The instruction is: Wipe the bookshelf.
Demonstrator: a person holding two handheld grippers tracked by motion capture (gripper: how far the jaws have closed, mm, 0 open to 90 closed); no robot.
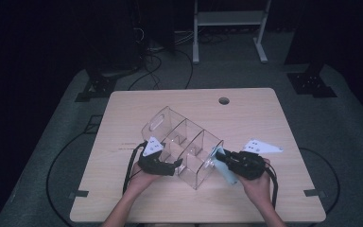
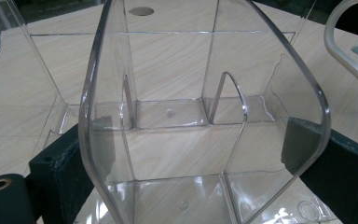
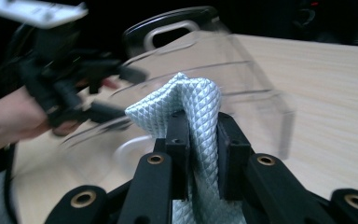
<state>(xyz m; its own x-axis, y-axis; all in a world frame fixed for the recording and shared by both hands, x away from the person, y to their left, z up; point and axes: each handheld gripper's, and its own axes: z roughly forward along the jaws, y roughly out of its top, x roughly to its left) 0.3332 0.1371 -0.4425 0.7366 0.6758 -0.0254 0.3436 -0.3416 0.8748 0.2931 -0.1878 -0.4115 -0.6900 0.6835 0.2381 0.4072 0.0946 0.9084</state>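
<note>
A clear plastic organizer [image 1: 184,142] with several compartments lies slantwise in the middle of the table. My left gripper [image 1: 176,164] reaches in from its near left side. In the left gripper view the two black jaws stand on either side of the organizer's curved clear wall [image 2: 205,70] and press against it, left gripper [image 2: 189,149]. My right gripper [image 1: 220,160] hovers at the organizer's near right end, shut on a pale blue quilted cloth [image 1: 228,176]. In the right gripper view the cloth [image 3: 186,98] bulges up between the jaws of the right gripper [image 3: 200,126], just before the organizer [image 3: 242,60].
The wooden table [image 1: 264,118] has a round cable hole [image 1: 224,100] near its far edge. Behind the table stand a white frame [image 1: 229,19] and dark tripod feet on the floor, with cables around them.
</note>
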